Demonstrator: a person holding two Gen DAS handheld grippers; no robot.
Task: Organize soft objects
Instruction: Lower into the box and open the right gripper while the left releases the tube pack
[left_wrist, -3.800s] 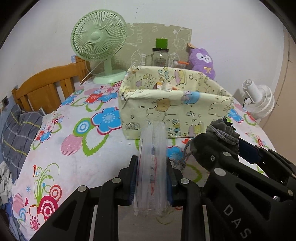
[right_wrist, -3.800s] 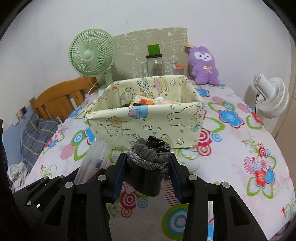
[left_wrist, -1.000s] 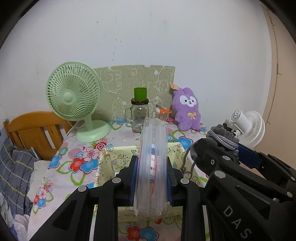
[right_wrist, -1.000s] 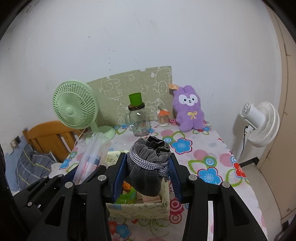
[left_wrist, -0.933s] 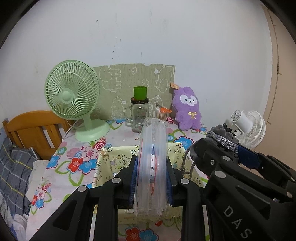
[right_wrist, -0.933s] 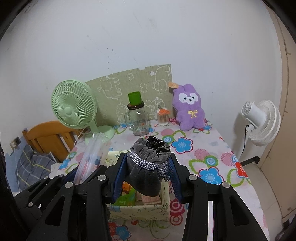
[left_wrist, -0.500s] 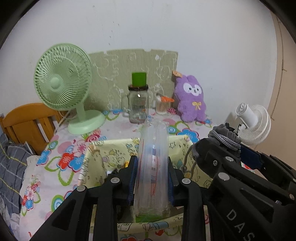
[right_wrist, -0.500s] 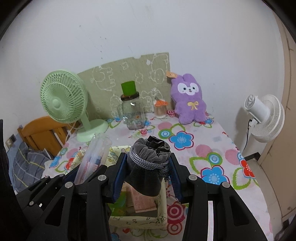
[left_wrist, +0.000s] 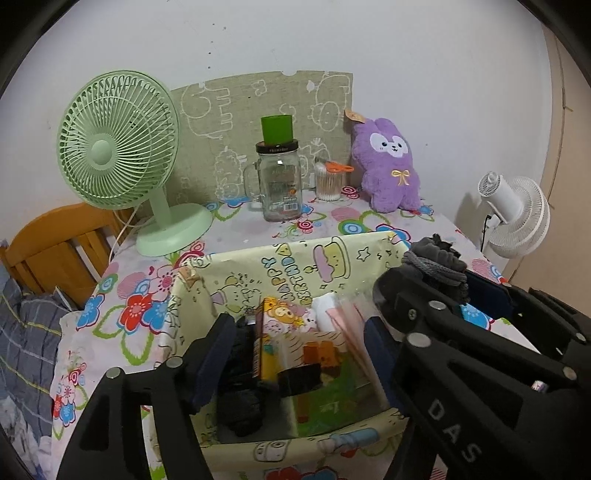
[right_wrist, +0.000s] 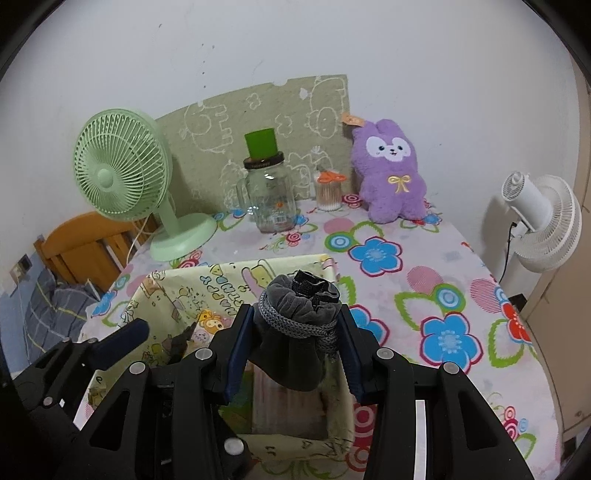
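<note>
A yellow cartoon-print fabric box (left_wrist: 280, 258) stands on the flowered table and holds several small items. My left gripper (left_wrist: 295, 354) is open above the box. The clear plastic pouch (left_wrist: 354, 332) lies blurred inside it, against the right wall. My right gripper (right_wrist: 295, 347) is shut on a grey drawstring pouch (right_wrist: 295, 332) and holds it above the box's right part (right_wrist: 328, 266). The grey pouch also shows in the left wrist view (left_wrist: 439, 266).
A green desk fan (left_wrist: 118, 147) stands at the back left. A glass jar with a green lid (left_wrist: 277, 177), a cotton swab cup (left_wrist: 328, 181) and a purple plush rabbit (left_wrist: 388, 162) line the wall. A white fan (right_wrist: 539, 214) stands off the right edge. A wooden chair (left_wrist: 48, 251) is on the left.
My left gripper has opened and the clear pouch has dropped into the box. Both grippers have come lower and closer over the box. The right one still holds the grey pouch.
</note>
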